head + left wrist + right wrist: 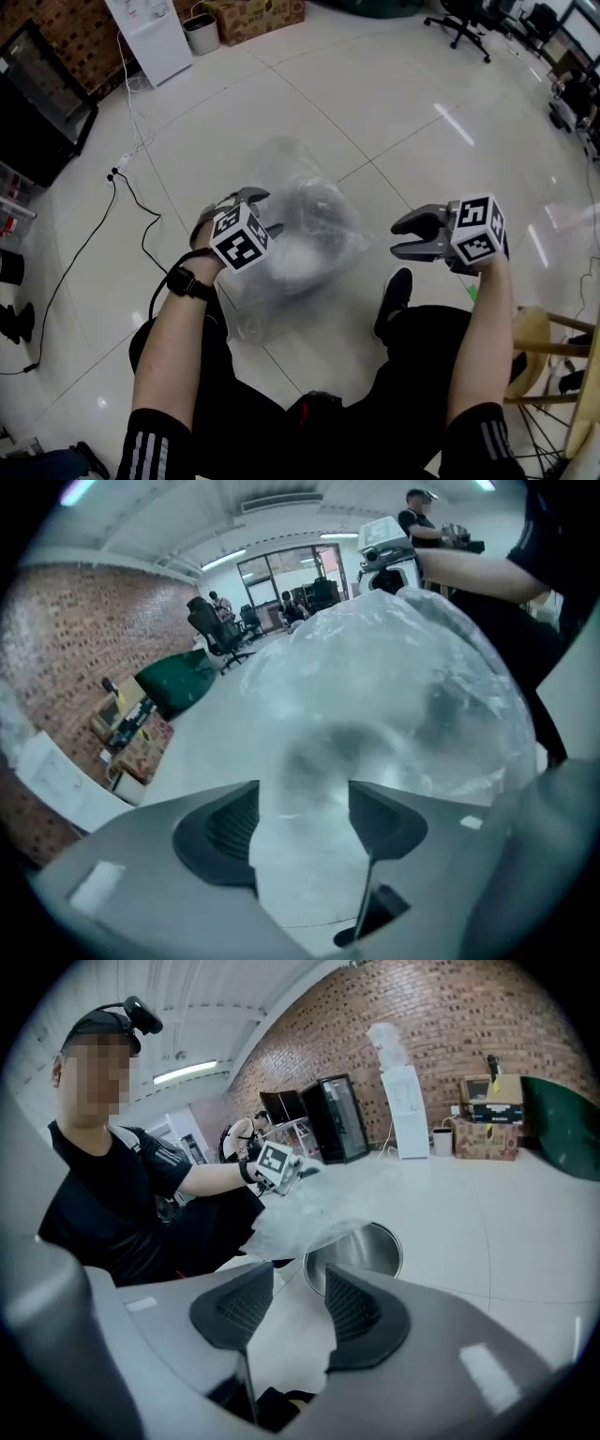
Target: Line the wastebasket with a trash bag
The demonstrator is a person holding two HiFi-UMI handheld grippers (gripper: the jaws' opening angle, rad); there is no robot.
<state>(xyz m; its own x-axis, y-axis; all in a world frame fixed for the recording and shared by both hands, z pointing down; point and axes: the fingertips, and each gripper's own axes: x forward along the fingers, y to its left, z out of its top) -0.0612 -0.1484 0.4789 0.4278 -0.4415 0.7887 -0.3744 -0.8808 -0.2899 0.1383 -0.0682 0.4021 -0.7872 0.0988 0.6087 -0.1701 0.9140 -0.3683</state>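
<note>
A clear trash bag (298,202) lies puffed up over the wastebasket (302,251) on the tiled floor in front of the person's knees. In the right gripper view the wastebasket (367,1252) is shiny metal with its mouth partly bare, and the bag (305,1211) trails off its near side. My left gripper (263,215) is open, hovering at the bag's left side; in its own view the bag (403,686) fills the space ahead of the gripper (302,825), and no pad presses on it. My right gripper (395,239) is open and holds nothing, apart from the bag on its right.
The person's black shoe (395,300) rests just right of the bag. A wooden stool (542,347) stands at the right edge. A black cable (141,211) runs over the floor at left. A white appliance (150,37), a small bin (201,34) and a cardboard box (255,15) line the far wall.
</note>
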